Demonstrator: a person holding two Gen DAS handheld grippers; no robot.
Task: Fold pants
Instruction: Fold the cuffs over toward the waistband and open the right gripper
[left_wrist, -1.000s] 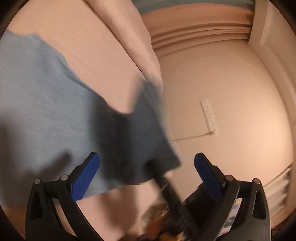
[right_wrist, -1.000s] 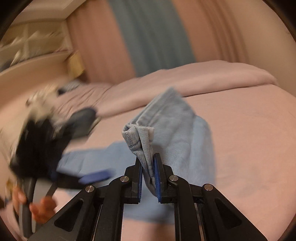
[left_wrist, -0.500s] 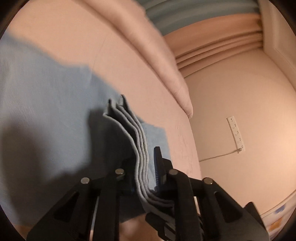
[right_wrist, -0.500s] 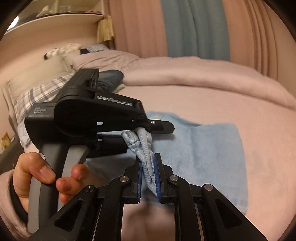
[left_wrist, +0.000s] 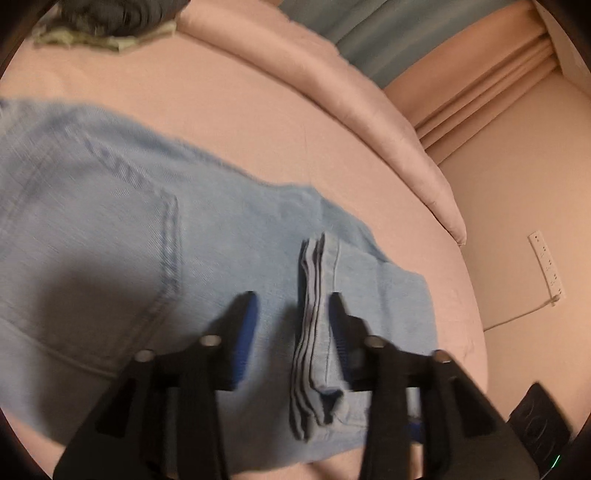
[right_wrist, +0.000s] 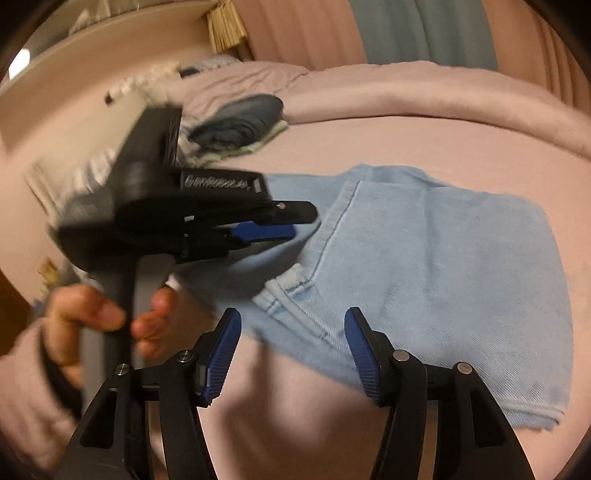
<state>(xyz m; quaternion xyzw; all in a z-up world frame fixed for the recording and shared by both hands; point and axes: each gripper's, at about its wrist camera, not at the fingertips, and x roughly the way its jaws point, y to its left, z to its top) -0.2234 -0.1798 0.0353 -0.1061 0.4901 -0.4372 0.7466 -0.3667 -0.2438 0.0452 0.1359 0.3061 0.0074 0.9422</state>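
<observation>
Light blue denim pants (left_wrist: 147, 236) lie folded on a pink bed (left_wrist: 258, 118); they also show in the right wrist view (right_wrist: 443, 266). My left gripper (left_wrist: 291, 325) is open, its jaws apart around the stacked leg hems (left_wrist: 314, 314), which stand between them near the right pad. In the right wrist view the left gripper (right_wrist: 273, 221) hovers over the pants' left edge. My right gripper (right_wrist: 291, 354) is open and empty, just above the near edge of the pants.
A dark folded garment on a pale cloth (right_wrist: 240, 125) lies at the back left of the bed. A pink duvet roll (right_wrist: 406, 92) runs along the far side. A wall power strip (left_wrist: 546, 266) and curtains (left_wrist: 480, 74) are to the right.
Both grippers have opened and let go of the leg hems. The pants have dropped flat onto the bed. The right gripper has drawn back a little.
</observation>
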